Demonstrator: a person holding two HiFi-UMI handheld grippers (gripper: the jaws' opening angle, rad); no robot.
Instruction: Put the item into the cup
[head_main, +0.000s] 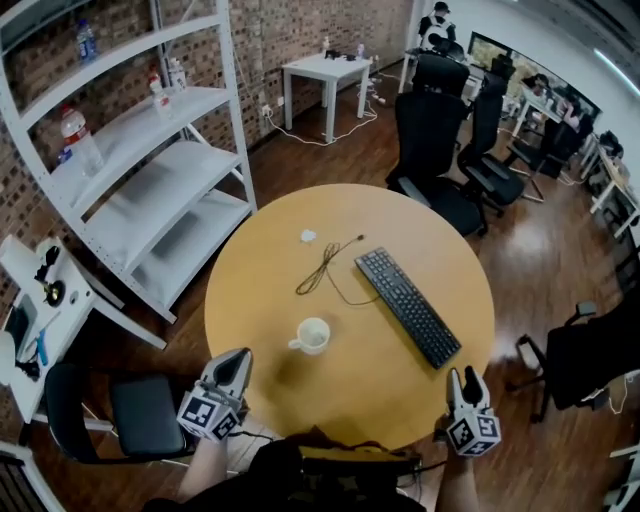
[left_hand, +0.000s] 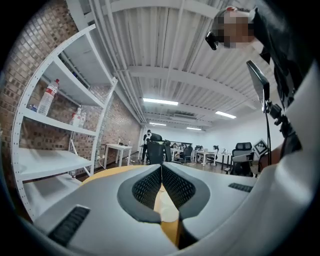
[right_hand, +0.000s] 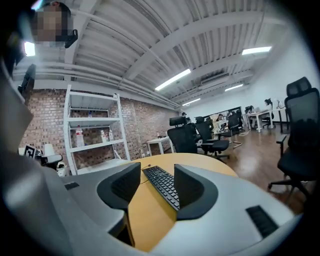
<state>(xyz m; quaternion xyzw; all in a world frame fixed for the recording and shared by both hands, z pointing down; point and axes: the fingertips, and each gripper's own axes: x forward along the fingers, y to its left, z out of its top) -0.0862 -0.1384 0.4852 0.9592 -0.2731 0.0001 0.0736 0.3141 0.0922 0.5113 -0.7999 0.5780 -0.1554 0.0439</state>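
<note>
A white cup with its handle to the left stands on the round wooden table, near the front. A small white item lies at the far side of the table, beside a thin dark cable. My left gripper hovers at the table's front left edge, short of the cup, shut with nothing in it. In the left gripper view the left gripper has its pads together, and the cup shows blurred below them. My right gripper is at the front right edge. In the right gripper view the right gripper is open and empty.
A black keyboard lies diagonally on the right half of the table; it also shows as the keyboard between the right jaws. White shelving stands at the left, black office chairs behind the table, and a chair at the front left.
</note>
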